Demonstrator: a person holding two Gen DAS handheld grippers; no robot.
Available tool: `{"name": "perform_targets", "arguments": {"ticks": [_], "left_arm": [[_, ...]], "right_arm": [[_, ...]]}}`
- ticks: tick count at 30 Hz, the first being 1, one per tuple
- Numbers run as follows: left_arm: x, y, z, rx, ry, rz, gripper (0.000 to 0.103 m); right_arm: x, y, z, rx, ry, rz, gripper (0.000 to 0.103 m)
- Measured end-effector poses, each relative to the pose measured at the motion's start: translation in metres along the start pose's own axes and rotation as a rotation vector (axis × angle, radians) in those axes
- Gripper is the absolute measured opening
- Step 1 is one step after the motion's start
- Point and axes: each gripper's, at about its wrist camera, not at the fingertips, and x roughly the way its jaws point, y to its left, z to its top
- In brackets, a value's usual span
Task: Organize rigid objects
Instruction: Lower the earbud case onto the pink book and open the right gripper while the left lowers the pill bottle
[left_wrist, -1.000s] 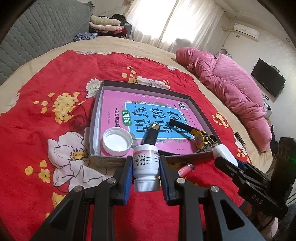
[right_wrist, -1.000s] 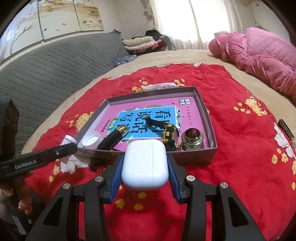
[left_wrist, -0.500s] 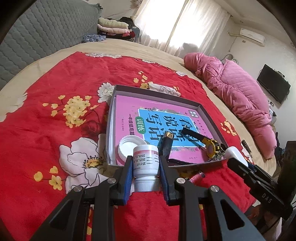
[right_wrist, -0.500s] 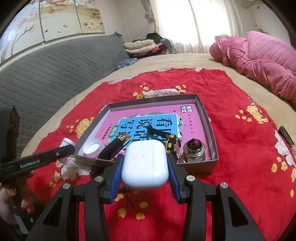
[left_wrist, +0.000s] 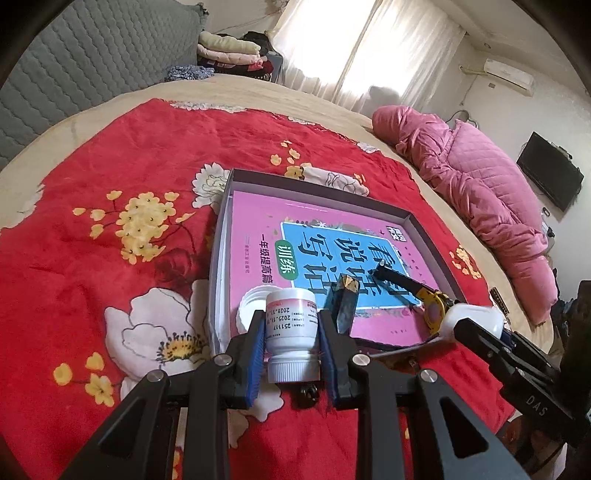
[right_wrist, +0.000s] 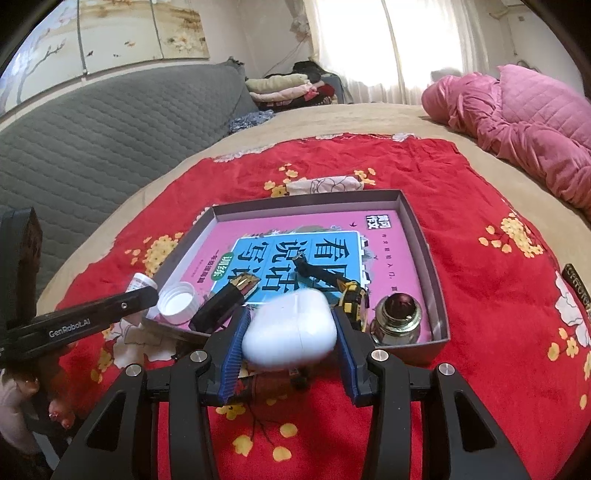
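Note:
My left gripper is shut on a white pill bottle, held just before the near edge of a grey box. My right gripper has its jaws spread a little wider than a white earbud case, which is blurred and tilted between them, over the box's near edge. The box holds a pink book, a white cap, a black lighter, a yellow tape measure and a brass fitting.
The box lies on a red flowered cloth on a bed. A pink quilt lies at the right, and a grey padded headboard at the left. A small dark object rests on the cloth at the right.
Both grippers have moved closer to the box's near edge. The right gripper's jaws have parted and the earbud case now tilts, blurred, between them. The left gripper still holds the bottle.

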Motion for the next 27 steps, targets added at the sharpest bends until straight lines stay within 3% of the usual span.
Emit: {"name": "perform_targets", "arguments": {"ticks": [1,3,7,12,27], "left_arm": [[0.003,0.001,0.000,-0.001,0.004,-0.002,0.027],[0.008,0.002,0.001,-0.002,0.014,0.001,0.027],[0.015,0.004,0.003,-0.009,0.019,-0.009,0.027],[0.025,0.006,0.006,-0.013,0.030,-0.018,0.027],[0.039,0.004,0.005,0.015,0.055,0.014,0.027]], "right_arm": [[0.002,0.001,0.001,-0.004,0.002,-0.002,0.041],[0.008,0.004,0.004,-0.013,0.001,0.001,0.028],[0.029,0.009,0.007,-0.060,0.040,-0.051,0.027],[0.046,0.002,0.001,-0.028,0.081,-0.057,0.026],[0.041,-0.005,0.000,0.019,0.063,-0.032,0.026]]}}
